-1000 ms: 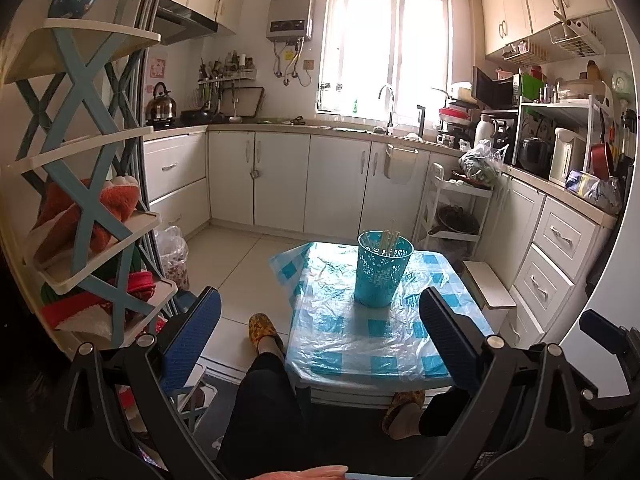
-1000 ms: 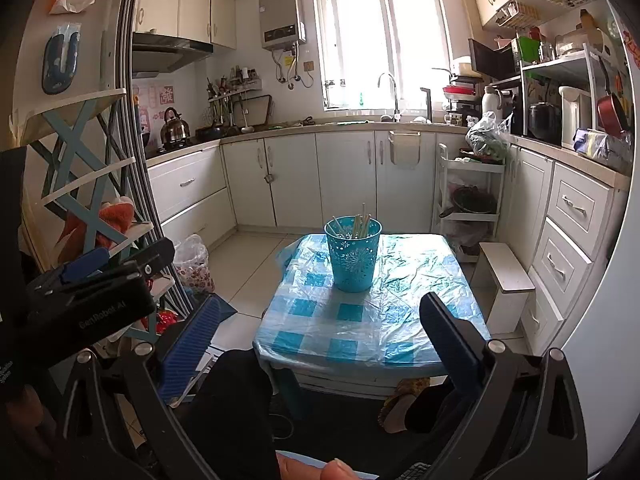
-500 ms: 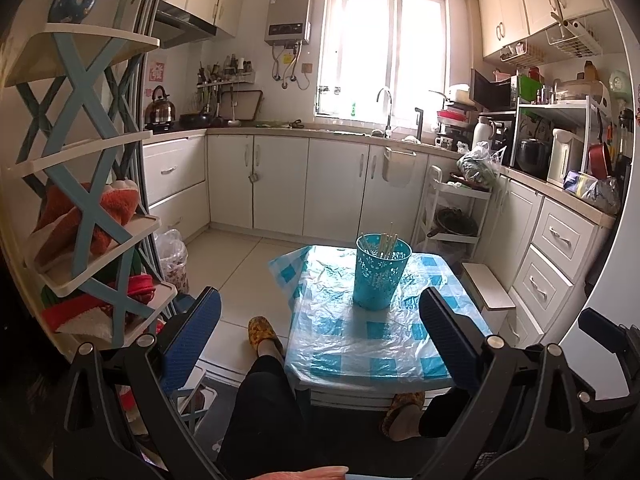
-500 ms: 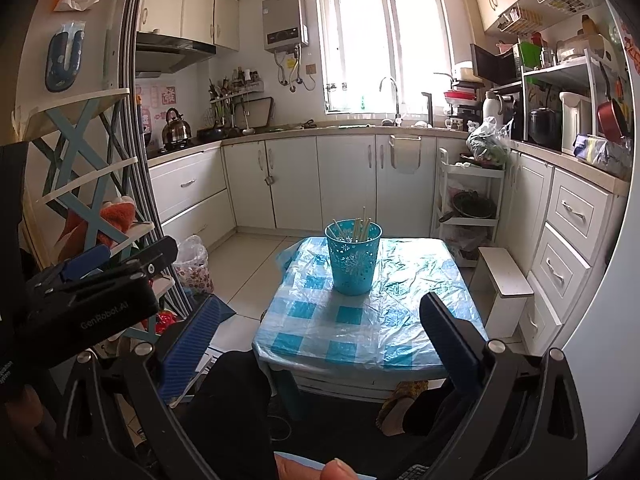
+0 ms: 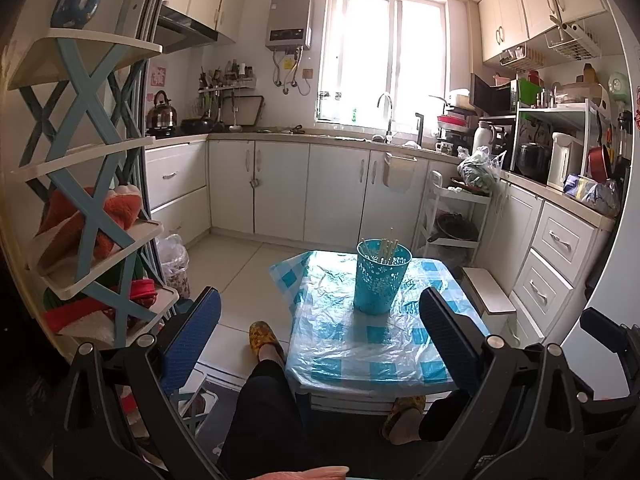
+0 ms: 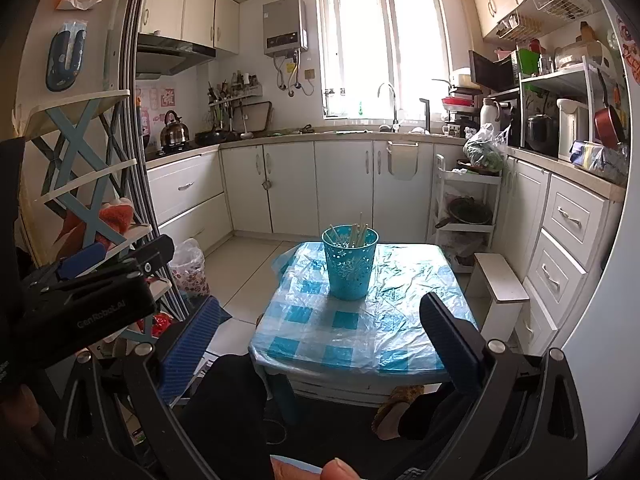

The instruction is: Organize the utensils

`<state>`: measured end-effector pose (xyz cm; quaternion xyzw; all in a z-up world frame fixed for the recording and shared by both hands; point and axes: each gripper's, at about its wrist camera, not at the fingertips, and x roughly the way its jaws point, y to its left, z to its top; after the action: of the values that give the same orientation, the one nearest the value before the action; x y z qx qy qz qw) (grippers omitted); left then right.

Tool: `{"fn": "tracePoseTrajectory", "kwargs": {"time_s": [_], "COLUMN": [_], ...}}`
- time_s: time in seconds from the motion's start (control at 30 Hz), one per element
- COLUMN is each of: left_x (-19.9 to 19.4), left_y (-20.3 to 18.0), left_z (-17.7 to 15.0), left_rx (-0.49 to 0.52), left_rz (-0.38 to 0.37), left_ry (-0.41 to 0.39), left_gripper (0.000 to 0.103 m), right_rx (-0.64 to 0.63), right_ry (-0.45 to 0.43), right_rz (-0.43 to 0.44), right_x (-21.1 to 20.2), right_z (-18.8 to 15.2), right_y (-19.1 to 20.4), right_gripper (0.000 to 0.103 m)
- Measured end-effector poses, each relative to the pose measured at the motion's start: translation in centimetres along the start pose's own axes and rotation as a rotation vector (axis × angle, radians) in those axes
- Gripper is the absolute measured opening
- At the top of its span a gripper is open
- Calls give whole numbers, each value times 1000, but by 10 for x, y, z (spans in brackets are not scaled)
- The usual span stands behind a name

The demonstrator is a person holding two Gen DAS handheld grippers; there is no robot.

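A teal perforated holder [image 5: 381,278] stands upright on a small table with a blue-checked plastic cover [image 5: 360,344]. Several pale chopsticks [image 5: 386,249] stand inside it. The holder also shows in the right wrist view [image 6: 350,262], with the chopsticks [image 6: 357,234] in it. My left gripper [image 5: 320,320] is open and empty, held back from the table's near edge. My right gripper [image 6: 320,324] is open and empty, also short of the table [image 6: 352,340]. The left gripper's body [image 6: 88,300] shows at the left of the right wrist view.
A blue-and-white shelf rack [image 5: 84,184] with cloths stands close on the left. A white step stool [image 5: 486,292] sits right of the table. The person's legs [image 5: 264,412] and slippered feet are under the near edge. White cabinets line the back and right walls.
Both cameras have tilted slightly, so the table and holder sit a little lower and nearer in view. Both grippers stay open and empty.
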<state>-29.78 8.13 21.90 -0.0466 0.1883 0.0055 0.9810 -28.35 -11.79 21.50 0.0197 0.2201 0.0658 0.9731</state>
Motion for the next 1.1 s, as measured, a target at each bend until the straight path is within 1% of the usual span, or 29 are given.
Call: {"fn": "tracePoseTrajectory", "kwargs": {"time_s": [0.73, 1.1], "left_x": [-2, -7], "left_y": [1, -5], "left_z": [-1, 6], "left_rx": [-2, -2], "left_rz": [1, -10], "left_ry": [-8, -30], "left_gripper": [95, 95], "right_rx": [-9, -18], "right_ry": [-15, -56], "right_rz": [-14, -39], "right_x": [-1, -8], "right_z": [-2, -1], "right_y": [1, 2], "right_gripper": [96, 96]}}
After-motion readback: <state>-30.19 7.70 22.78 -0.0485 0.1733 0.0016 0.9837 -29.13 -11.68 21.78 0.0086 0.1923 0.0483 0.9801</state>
